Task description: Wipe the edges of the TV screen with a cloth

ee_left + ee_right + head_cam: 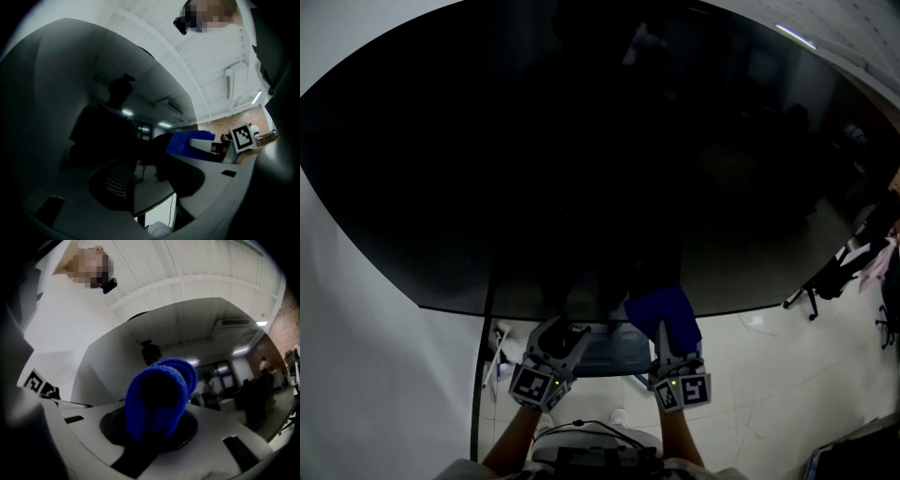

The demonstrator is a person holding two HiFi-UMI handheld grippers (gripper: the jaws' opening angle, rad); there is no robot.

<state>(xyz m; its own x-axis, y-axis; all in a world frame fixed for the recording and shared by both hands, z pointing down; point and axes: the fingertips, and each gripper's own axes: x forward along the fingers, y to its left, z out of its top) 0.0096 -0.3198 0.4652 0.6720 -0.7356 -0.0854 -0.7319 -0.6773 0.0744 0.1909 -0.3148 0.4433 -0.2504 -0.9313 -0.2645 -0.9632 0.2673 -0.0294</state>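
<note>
The TV screen (581, 141) fills most of the head view, dark and glossy, with its bottom edge running just above both tools. The right tongs (675, 339) pinch a folded blue cloth (666, 314); in the right gripper view the cloth (159, 399) bulges out from between the 2 closed jaws. Its top lies at the screen's bottom edge, though I cannot tell whether it is touching. The left tongs (562, 339) are spread with nothing between them, close beside the right ones under the same edge.

The step in hand looks like wiping the bottom edge. To do it well, I would keep the cloth's soft bulge, not the jaw tips, against the bezel, press lightly, and slide along the edge in 1 steady line towards a corner.

A dark stand post (483, 375) drops from the lower left of the screen and could block a sweep that way. The left tongs sit in that path too. A wheeled chair base (825, 277) stands on the tiled floor (769, 375), well off to the right.
</note>
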